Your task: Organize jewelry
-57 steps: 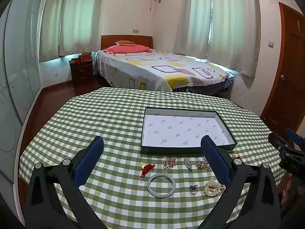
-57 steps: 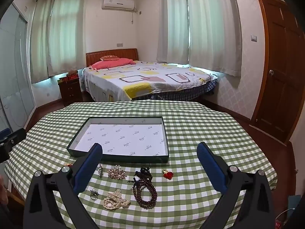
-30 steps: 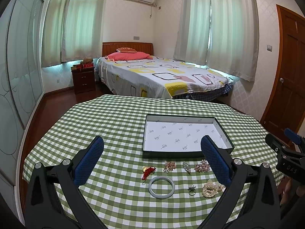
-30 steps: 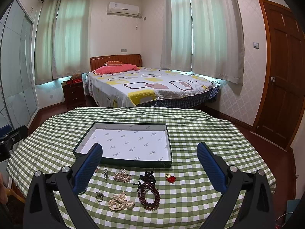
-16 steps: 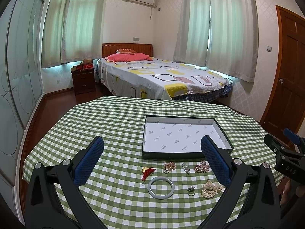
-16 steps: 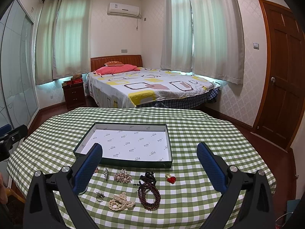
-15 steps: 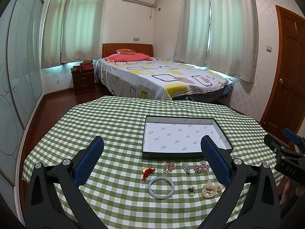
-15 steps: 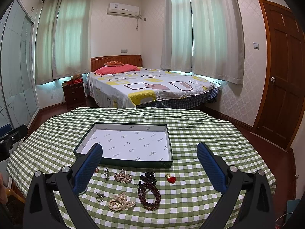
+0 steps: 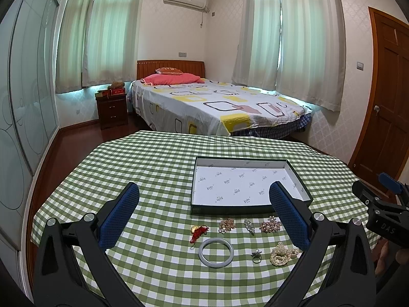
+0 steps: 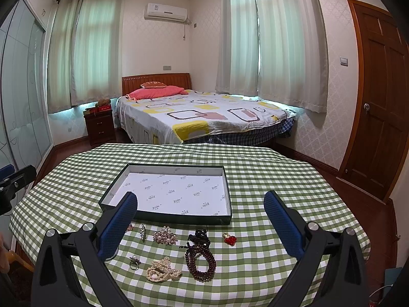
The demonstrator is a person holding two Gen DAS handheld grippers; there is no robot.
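A shallow dark green box (image 9: pixel 251 209) (image 10: pixel 163 218) with white lining lies empty on the checked table. Jewelry lies in front of it: a pale bangle (image 9: pixel 216 251), a red knot charm (image 9: pixel 199 232), brooches (image 9: pixel 226 225) (image 10: pixel 165 238), a ring (image 9: pixel 255 252) (image 10: pixel 134 261), a pearl strand (image 9: pixel 282 253) (image 10: pixel 163 272), dark red beads (image 10: pixel 200 258) and a red pendant (image 10: pixel 229 239). My left gripper (image 9: pixel 204 216) is open above the near table edge. My right gripper (image 10: pixel 200 222) is open, hovering likewise. Neither holds anything.
The table carries a green checked cloth (image 9: pixel 143 168). A bed (image 9: pixel 212 107) stands beyond it, a nightstand (image 9: pixel 112 110) at the back left, a wooden door (image 10: pixel 381 97) at the right. The right gripper's body (image 9: pixel 383 217) shows at the left view's right edge.
Both cameras have tilted up and drawn back slightly, so the box and jewelry sit lower in view. Nothing on the table has moved. Both grippers stay open.
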